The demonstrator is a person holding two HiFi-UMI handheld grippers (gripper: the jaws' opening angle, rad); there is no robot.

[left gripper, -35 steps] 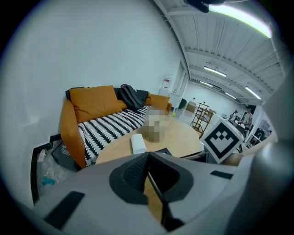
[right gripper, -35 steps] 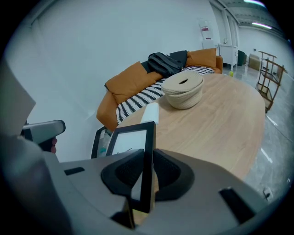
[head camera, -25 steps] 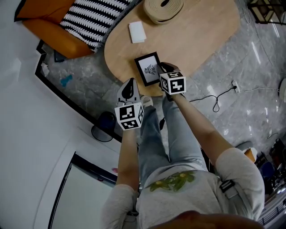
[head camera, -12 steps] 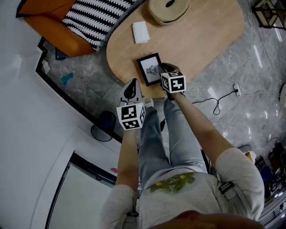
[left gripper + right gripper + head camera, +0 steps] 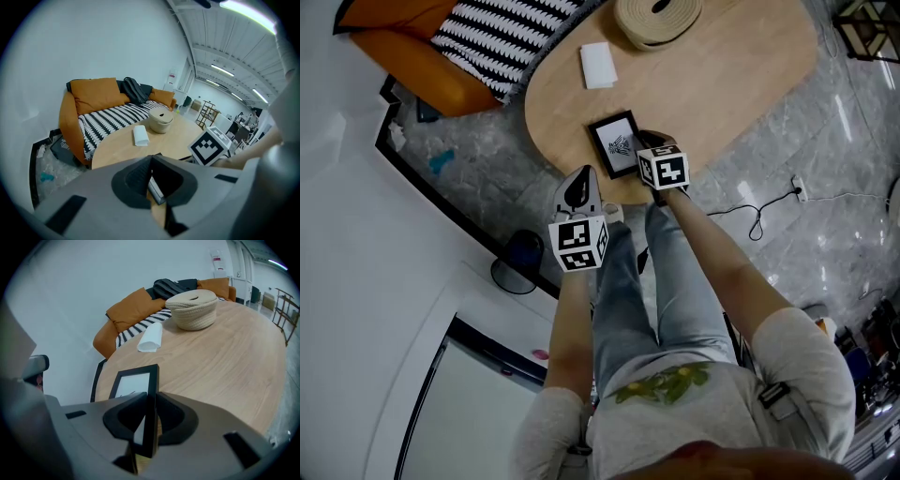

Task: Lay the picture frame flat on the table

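A black picture frame [image 5: 617,143] with a pale print sits near the front edge of the oval wooden table [image 5: 722,84]. My right gripper [image 5: 640,143] is shut on the frame's right edge. In the right gripper view the frame [image 5: 138,389] stands tilted on the table, its edge clamped between the jaws of the right gripper [image 5: 149,423]. My left gripper [image 5: 578,180] hovers off the table's front edge, shut and holding nothing. From the left gripper [image 5: 150,174] view, the frame [image 5: 157,191] shows just beyond the jaws.
A woven lidded basket [image 5: 656,17] and a white folded cloth [image 5: 597,66] lie further back on the table. An orange sofa with a striped blanket [image 5: 487,37] stands behind it. A cable [image 5: 759,202] trails on the marble floor to the right.
Nothing has visibly changed apart from a slight shift of the head view; the right gripper keeps its hold on the frame.
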